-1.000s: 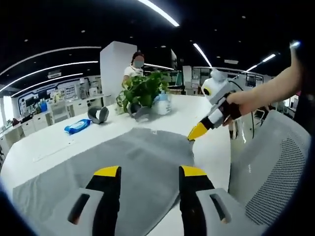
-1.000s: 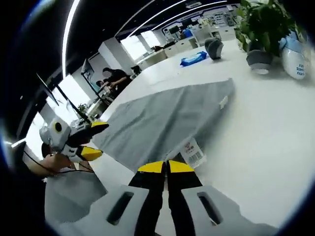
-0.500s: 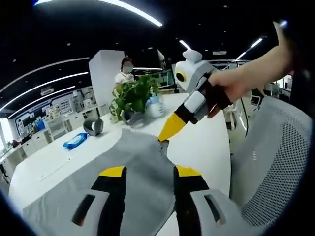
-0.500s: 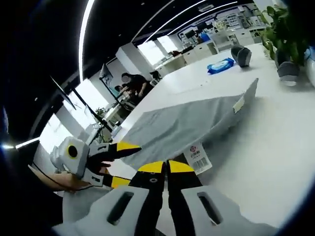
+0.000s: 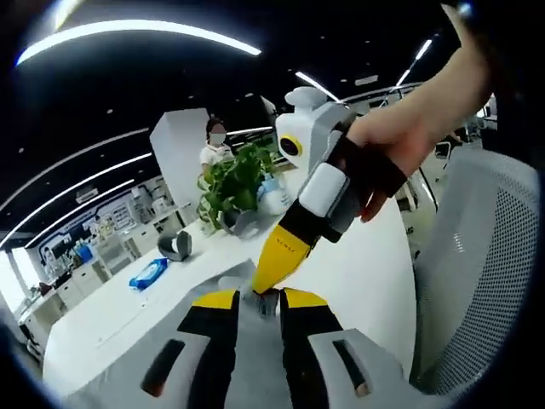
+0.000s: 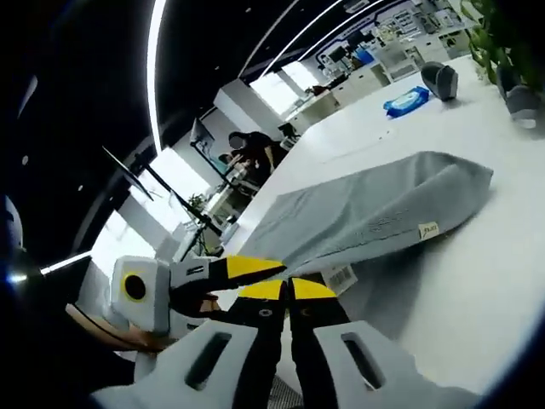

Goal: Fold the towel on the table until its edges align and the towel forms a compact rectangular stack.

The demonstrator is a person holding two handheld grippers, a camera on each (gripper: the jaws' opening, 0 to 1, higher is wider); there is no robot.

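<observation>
The grey towel [image 6: 366, 213] lies on the white table [image 6: 477, 290], with one side lifted and drawn over itself. My right gripper [image 6: 287, 290] is shut on a towel corner beside a white label [image 6: 339, 277]. In the left gripper view a hand holds that right gripper [image 5: 277, 260], and its yellow tip brings the towel corner [image 5: 266, 304] in between the jaws of my left gripper [image 5: 261, 300]. Those jaws stand a little apart around the corner. The left gripper [image 6: 243, 268] also shows at the left of the right gripper view, close to the right one's tips.
A potted plant [image 5: 234, 175], a white bottle [image 5: 272, 192], a dark roll [image 5: 174, 247] and a blue pack [image 5: 149, 273] stand at the table's far side. A grey mesh chair [image 5: 477, 281] is at the right. A person [image 5: 213, 145] stands behind the plant.
The right gripper has carried the towel corner over the towel to the left gripper. The left gripper's jaws have narrowed around that corner.
</observation>
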